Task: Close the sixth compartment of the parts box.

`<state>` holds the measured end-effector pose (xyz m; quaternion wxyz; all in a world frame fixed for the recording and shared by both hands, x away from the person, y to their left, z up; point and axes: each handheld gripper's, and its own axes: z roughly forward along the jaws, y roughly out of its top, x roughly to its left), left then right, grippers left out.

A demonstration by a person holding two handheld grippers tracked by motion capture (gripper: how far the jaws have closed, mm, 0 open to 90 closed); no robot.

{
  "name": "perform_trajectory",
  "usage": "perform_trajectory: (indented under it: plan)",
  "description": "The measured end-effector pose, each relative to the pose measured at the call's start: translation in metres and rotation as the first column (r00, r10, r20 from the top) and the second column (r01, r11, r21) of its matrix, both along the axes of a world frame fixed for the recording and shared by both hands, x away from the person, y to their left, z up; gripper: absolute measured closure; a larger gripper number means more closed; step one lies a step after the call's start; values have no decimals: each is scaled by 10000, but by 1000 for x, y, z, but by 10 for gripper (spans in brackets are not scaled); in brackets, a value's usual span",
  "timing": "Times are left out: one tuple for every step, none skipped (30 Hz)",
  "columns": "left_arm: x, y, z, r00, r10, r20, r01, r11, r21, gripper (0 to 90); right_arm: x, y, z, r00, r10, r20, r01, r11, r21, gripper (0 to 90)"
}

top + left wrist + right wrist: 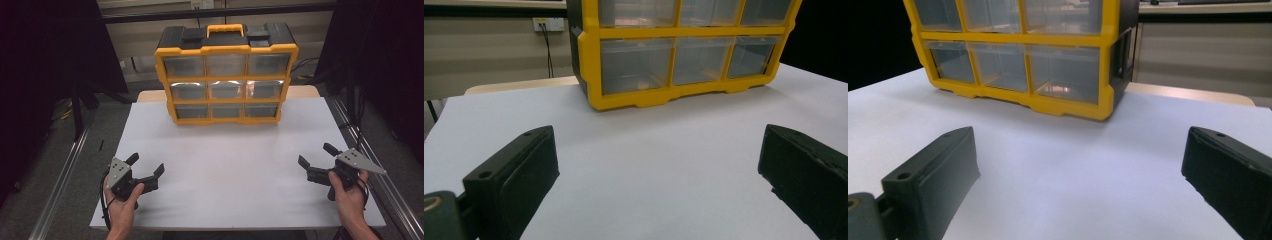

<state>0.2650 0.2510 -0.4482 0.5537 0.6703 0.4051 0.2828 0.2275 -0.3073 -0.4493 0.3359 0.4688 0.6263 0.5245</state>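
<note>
tabletop, white and flat, carries a yellow-and-black drawer organizer at its far middle in the high view; the cabinet stands upright with a yellow handle on top and nine clear drawers in three rows facing the person. the left gripper sits at the near left, held in the left hand, jaws spread apart and grasping nothing. the right gripper sits at the near right in the right hand, jaws likewise spread and empty. both are well apart from the organizer.

left gripper view: the left gripper shows its two black jaws wide apart over bare tabletop, with the drawer organizer farther off, slightly to the right. a wall socket shows behind on the left.

right gripper view: the right gripper is released, jaws far apart above the tabletop; the drawer organizer stands beyond, toward the left.
</note>
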Motion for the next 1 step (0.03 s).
perform_trajectory:
  plan:
    - [0,1,0,10000,-23,-22,23,10000,-44,28,0,1,1,10000,70,16,-70,10000,12,10]
